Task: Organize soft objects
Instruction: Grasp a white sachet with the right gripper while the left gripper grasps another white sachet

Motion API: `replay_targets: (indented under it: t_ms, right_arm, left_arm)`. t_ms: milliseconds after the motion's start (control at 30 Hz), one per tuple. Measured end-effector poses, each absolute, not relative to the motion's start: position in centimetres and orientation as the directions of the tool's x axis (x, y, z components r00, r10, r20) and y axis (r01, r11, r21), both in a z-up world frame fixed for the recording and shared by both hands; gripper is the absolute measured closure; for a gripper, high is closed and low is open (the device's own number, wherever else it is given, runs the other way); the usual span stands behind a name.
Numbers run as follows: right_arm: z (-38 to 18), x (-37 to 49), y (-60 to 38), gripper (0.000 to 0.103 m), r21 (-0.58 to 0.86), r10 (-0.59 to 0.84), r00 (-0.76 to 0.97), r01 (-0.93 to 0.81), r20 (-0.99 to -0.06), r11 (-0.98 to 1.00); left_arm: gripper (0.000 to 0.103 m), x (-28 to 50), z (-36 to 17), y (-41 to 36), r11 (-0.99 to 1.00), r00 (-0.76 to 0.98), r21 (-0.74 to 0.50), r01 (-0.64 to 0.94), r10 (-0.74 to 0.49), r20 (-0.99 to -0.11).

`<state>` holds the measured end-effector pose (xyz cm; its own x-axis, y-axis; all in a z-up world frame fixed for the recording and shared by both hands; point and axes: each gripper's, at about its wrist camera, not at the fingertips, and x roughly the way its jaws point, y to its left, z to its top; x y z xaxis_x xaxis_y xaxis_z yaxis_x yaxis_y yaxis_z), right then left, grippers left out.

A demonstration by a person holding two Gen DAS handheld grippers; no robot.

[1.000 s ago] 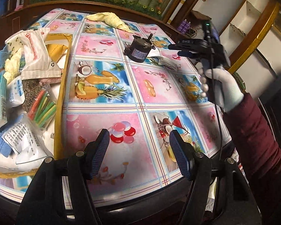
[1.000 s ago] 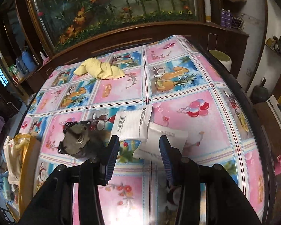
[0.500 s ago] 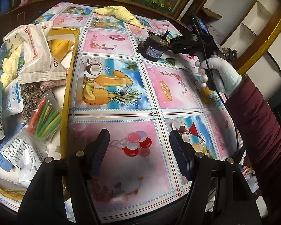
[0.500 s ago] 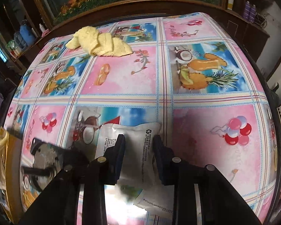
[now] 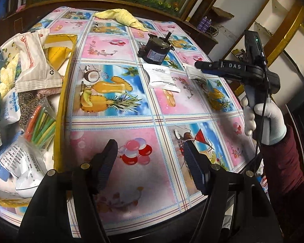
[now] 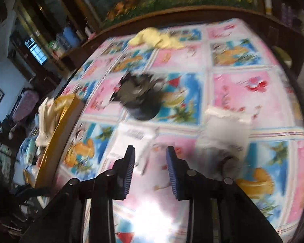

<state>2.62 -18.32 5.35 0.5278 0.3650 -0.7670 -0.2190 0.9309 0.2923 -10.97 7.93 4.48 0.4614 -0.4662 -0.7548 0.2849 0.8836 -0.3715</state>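
Two white packets lie flat on the picture tablecloth in front of a black motor (image 5: 155, 49). One packet (image 5: 162, 77) (image 6: 135, 139) is just ahead and left of my right gripper (image 6: 150, 151). The other (image 5: 192, 73) (image 6: 225, 129) lies to that gripper's right, under its fingers as the left wrist view shows them. The right jaws are opening with no pad pressing on a packet; this view is blurred. My left gripper (image 5: 150, 147) stands open and empty over the near table. A yellow towel (image 5: 119, 16) (image 6: 156, 38) lies at the far edge.
A yellow-rimmed tray (image 5: 60, 93) (image 6: 58, 141) at the left holds several packets, cloths and a bag of coloured sticks (image 5: 40, 125). A gloved hand (image 5: 263, 121) holds the right gripper (image 5: 199, 65). Dark wooden furniture rings the table.
The right gripper closed on a white packet half a second ago; now its jaws stand apart and the packet lies flat, apart from the other. The right view swung sideways. The left gripper barely moved.
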Motion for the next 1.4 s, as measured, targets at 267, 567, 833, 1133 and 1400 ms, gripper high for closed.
replay_targets:
  t_ms: [267, 567, 833, 1133, 1400]
  right_arm:
    - [4.0, 8.9, -23.9, 0.036, 0.155, 0.14, 0.605, -0.028, -0.784, 0.988]
    - [1.2, 9.7, -23.1, 0.035, 0.189, 0.191, 0.491, -0.054, -0.85, 0.981]
    - [0.9, 7.9, -20.5, 0.023, 0.17, 0.236, 0.445, -0.183, -0.864, 0.968]
    - [0.5, 6.4, -18.9, 0.029, 0.06, 0.2, 0.487, -0.288, -0.85, 0.956]
    - [0.8, 3.5, -20.0, 0.06, 0.111, 0.238, 0.51, -0.267, -0.827, 0.957]
  left_arm:
    - [0.036, -10.9, 5.3, 5.7, 0.882, 0.453, -0.351, 0.315, -0.464, -0.761]
    - [0.036, -3.9, 5.6, 3.4, 0.897, 0.478, -0.338, 0.285, -0.439, -0.761]
    - [0.036, 4.5, 2.0, -1.4, 0.921, 0.434, -0.27, 0.28, -0.372, -0.821]
    - [0.032, 5.3, 0.5, -4.7, 0.941, 0.518, -0.056, 0.334, -0.233, -0.823]
    - [0.099, 1.5, 1.5, -5.3, 0.882, 0.5, -0.06, 0.467, -0.319, -0.805]
